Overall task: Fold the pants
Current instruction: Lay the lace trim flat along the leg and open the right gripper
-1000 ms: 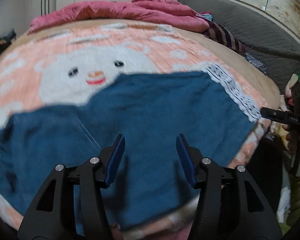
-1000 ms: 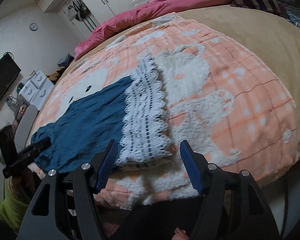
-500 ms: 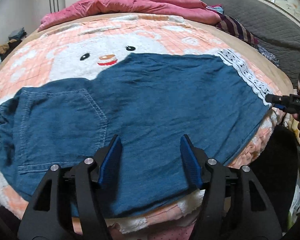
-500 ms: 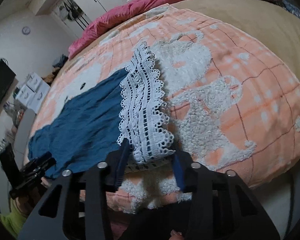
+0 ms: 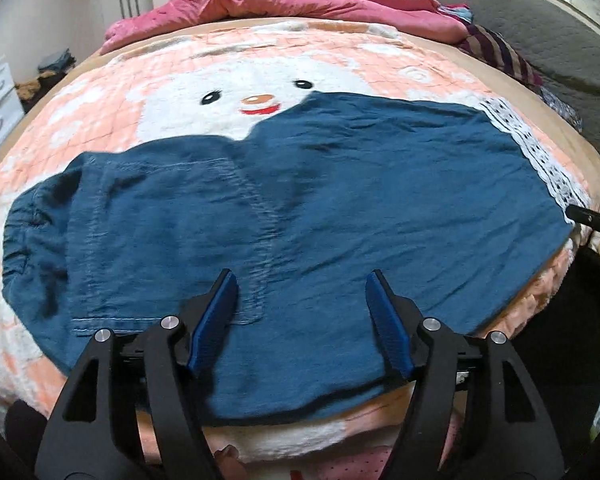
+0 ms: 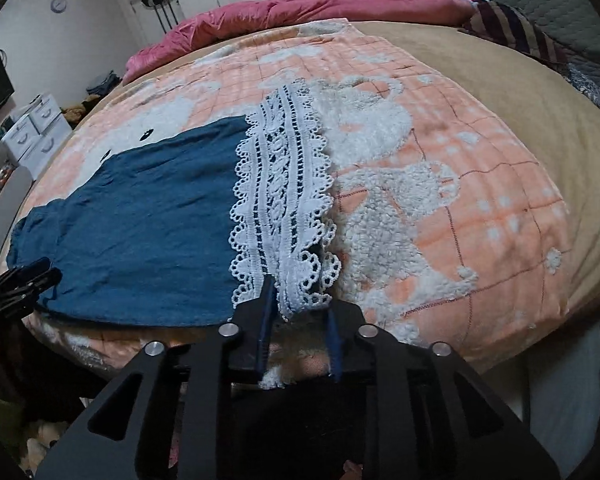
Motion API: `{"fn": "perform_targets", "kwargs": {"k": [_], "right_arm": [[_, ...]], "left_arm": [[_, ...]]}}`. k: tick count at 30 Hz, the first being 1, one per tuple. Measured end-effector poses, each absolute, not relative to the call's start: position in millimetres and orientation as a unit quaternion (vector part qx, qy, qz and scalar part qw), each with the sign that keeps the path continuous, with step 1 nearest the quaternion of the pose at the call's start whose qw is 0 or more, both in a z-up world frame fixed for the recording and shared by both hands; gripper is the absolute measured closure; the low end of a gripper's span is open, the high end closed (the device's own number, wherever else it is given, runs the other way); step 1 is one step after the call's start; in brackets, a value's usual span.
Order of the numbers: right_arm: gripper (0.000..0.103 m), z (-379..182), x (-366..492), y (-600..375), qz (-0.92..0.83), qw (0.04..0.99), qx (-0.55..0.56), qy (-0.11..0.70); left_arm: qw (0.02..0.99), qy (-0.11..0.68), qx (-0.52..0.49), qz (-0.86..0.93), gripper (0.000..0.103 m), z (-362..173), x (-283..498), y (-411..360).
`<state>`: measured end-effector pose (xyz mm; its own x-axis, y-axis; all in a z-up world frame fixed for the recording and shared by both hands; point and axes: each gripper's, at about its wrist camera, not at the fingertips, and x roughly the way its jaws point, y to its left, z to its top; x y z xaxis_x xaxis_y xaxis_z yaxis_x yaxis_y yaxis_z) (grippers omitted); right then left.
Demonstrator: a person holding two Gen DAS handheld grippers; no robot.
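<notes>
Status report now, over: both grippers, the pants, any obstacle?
Left gripper open over pants, jaws just widened. Right gripper around lace hem, jaws narrowed. Pants flat on blanket. No obstacle.

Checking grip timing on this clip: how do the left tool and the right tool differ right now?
The left tool stands wide open over the blue pants, nothing between its pads; its jaws have just been opening. The right tool has closed narrow around the white lace hem at the near corner, then eased slightly. The left sits above mid-leg denim by the pocket; the right sits at the cuff end. Both point down at the same garment on the bed's peach blanket.
</notes>
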<state>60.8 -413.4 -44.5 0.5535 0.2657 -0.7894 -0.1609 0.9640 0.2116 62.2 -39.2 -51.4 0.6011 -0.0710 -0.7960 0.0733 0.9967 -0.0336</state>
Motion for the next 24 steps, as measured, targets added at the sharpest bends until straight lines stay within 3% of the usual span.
{"fn": "perform_targets", "kwargs": {"k": [1, 3, 10, 13, 17, 24], "right_arm": [[0.062, -43, 59, -415, 0.108, 0.882, 0.050, 0.457], [0.052, -41, 57, -418, 0.095, 0.884, 0.052, 0.454], [0.048, -4, 41, -392, 0.117, 0.914, 0.027, 0.387], [0.047, -8, 51, -361, 0.153, 0.907, -0.013, 0.393], [0.044, -43, 76, -342, 0.143, 0.874, -0.037, 0.464], [0.044, -48, 75, -348, 0.143, 0.876, -0.019, 0.460]], "left_arm": [[0.895, 0.445, -0.004, -0.039, 0.044, -52, 61, -35], [0.895, 0.444, -0.006, -0.037, 0.044, -52, 59, -30], [0.896, 0.441, -0.005, -0.041, 0.044, -55, 55, -29], [0.897, 0.440, -0.011, -0.041, 0.044, -55, 53, -25], [0.898, 0.439, -0.015, -0.039, 0.044, -53, 50, -18], [0.899, 0.435, -0.024, -0.047, 0.044, -51, 44, -8]]}}
